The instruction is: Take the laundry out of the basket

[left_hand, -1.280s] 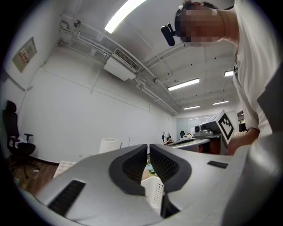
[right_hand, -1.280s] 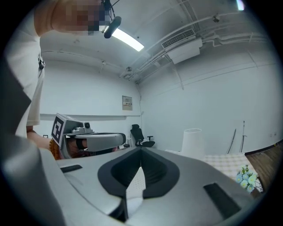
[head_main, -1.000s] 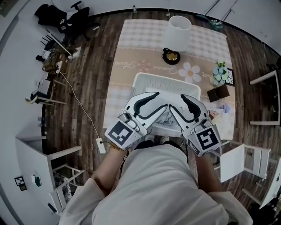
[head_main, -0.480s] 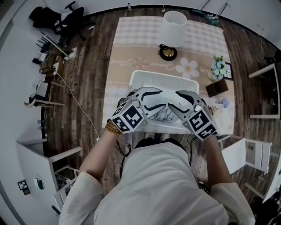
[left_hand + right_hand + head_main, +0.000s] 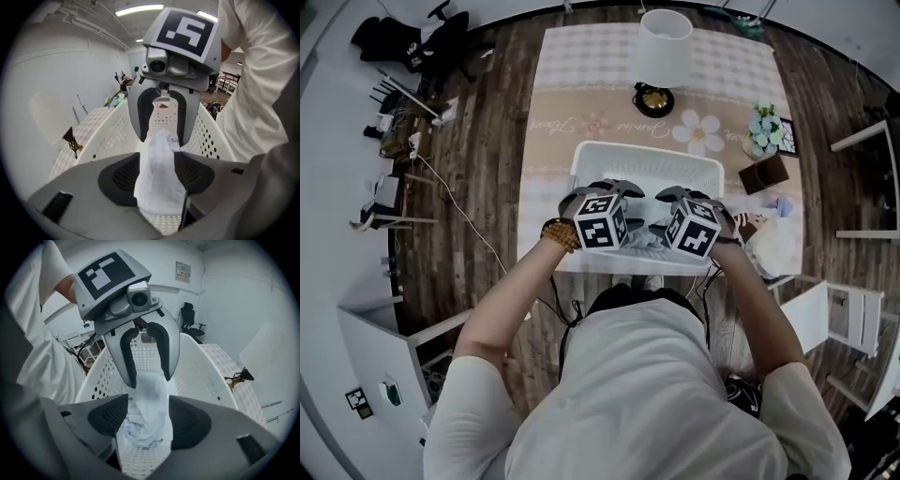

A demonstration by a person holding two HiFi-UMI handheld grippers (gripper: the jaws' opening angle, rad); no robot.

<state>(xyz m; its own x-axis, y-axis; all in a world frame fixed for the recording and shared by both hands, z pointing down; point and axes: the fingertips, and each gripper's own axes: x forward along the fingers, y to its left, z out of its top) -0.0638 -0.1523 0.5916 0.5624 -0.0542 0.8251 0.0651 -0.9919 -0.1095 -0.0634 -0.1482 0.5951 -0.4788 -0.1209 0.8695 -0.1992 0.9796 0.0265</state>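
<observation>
White plastic basket (image 5: 642,161), only one, stands on a checked table (image 5: 581,94) near one lamp (image 5: 664,47) and one flower pot (image 5: 765,131). Inside it the left gripper (image 5: 158,176) and right gripper (image 5: 143,420) face each other. Their jaws are apart and have just been opening. One crumpled white cloth (image 5: 161,154) rises between both pairs.

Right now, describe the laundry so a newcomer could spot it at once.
On the long table with the beige checked cloth stands a white perforated plastic basket. At its bottom lies a crumpled pale white cloth, the only soft thing inside those hard, holed walls.
</observation>
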